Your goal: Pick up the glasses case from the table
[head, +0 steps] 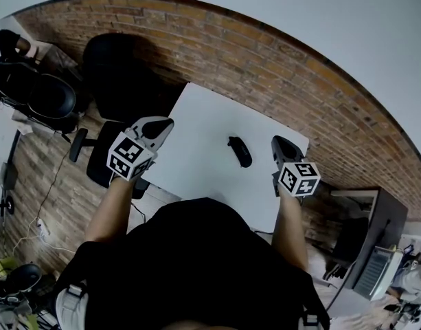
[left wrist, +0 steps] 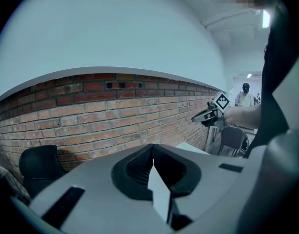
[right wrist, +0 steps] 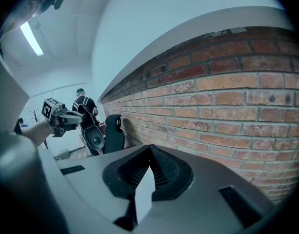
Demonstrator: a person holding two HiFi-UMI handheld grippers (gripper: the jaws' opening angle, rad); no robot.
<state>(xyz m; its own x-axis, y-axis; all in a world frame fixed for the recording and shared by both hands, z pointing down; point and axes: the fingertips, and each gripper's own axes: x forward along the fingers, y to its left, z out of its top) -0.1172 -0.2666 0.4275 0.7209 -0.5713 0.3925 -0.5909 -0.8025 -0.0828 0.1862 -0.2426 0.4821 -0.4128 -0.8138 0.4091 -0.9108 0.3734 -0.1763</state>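
Observation:
The glasses case [head: 239, 150] is a small dark oblong lying on the white table [head: 203, 126], right of its middle. My left gripper [head: 163, 124] hovers over the table's left edge, well left of the case, with its jaws shut and empty. My right gripper [head: 279, 143] hangs just right of the case, near the table's right side, apart from it, jaws shut with nothing between them. In the left gripper view the jaws [left wrist: 152, 152] meet tip to tip; the same shows in the right gripper view [right wrist: 150, 152]. Neither gripper view shows the case.
A brick wall [head: 286, 74] runs behind the table. A black office chair [head: 117, 74] stands at the table's left end, with cables on the brick-pattern floor [head: 38, 184]. A desk with equipment [head: 371, 253] is at the right. A person [right wrist: 85, 106] stands far off.

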